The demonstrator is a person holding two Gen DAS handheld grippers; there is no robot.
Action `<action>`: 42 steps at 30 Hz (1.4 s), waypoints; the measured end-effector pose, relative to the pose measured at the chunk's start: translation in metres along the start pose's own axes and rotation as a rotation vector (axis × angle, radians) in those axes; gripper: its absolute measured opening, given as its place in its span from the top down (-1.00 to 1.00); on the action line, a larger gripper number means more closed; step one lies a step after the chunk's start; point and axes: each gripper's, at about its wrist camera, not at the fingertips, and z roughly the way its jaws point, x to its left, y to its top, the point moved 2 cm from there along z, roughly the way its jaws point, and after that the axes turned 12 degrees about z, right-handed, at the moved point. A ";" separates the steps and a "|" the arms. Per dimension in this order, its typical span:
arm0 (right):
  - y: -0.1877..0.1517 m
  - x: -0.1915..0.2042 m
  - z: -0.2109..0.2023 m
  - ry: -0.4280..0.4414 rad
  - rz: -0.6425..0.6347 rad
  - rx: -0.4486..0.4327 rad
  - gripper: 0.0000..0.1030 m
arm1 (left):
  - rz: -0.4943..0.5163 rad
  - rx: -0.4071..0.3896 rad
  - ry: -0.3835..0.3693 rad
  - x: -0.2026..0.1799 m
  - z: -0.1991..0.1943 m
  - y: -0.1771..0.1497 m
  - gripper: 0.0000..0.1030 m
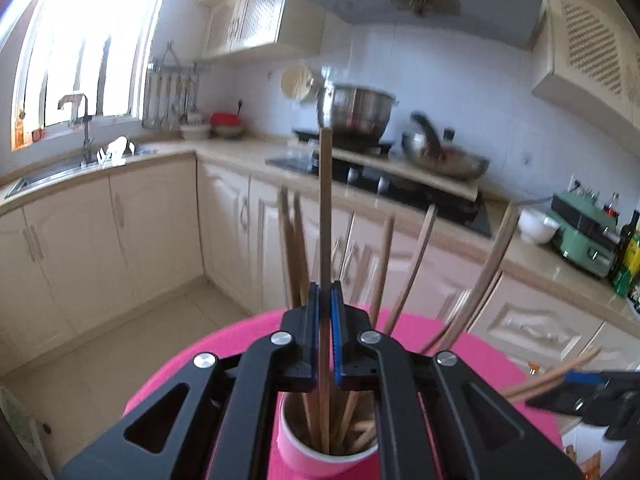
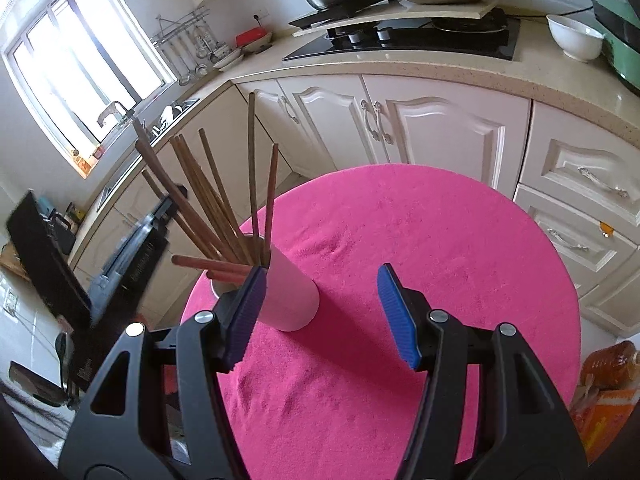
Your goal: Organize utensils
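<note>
1. The tall white cup (image 2: 290,296) on the round pink tabletop (image 2: 440,260) holds many brown wooden chopsticks (image 2: 216,204).
2. The left gripper (image 1: 325,320) has its jaws pinched on one upright chopstick (image 1: 325,200) above the cup.
3. Only the right view shows the right gripper (image 2: 320,316) with its jaws wide and holding nothing.

Left gripper (image 1: 325,312): matte black linkage arms with triangular cut-outs, round silver pivot screws, blue ribbed pads (image 1: 335,332) on the finger faces. Right gripper (image 2: 320,312): same black frame, same silver screws, blue ribbed pads (image 2: 396,316). Faint lettering, possibly, on the black housing; unreadable.
</note>
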 end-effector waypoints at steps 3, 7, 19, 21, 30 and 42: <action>-0.002 0.001 -0.001 -0.004 -0.007 0.002 -0.12 | -0.001 0.044 -0.004 0.000 -0.001 -0.009 0.88; -0.005 0.006 -0.002 -0.009 -0.030 0.009 -0.12 | -0.024 0.110 -0.023 0.002 -0.006 -0.016 0.50; -0.013 0.041 -0.032 0.013 -0.137 0.009 -0.13 | -0.121 0.170 0.005 0.019 -0.086 -0.006 0.20; -0.017 0.052 -0.042 0.019 -0.158 0.001 -0.13 | -0.131 0.171 0.007 0.023 -0.102 -0.003 0.18; -0.043 0.101 -0.105 0.047 -0.237 -0.080 -0.14 | -0.134 0.153 0.030 0.039 -0.183 0.017 0.00; -0.144 0.173 -0.228 0.044 -0.306 -0.250 -0.32 | -0.021 0.032 0.051 0.061 -0.357 0.017 -0.32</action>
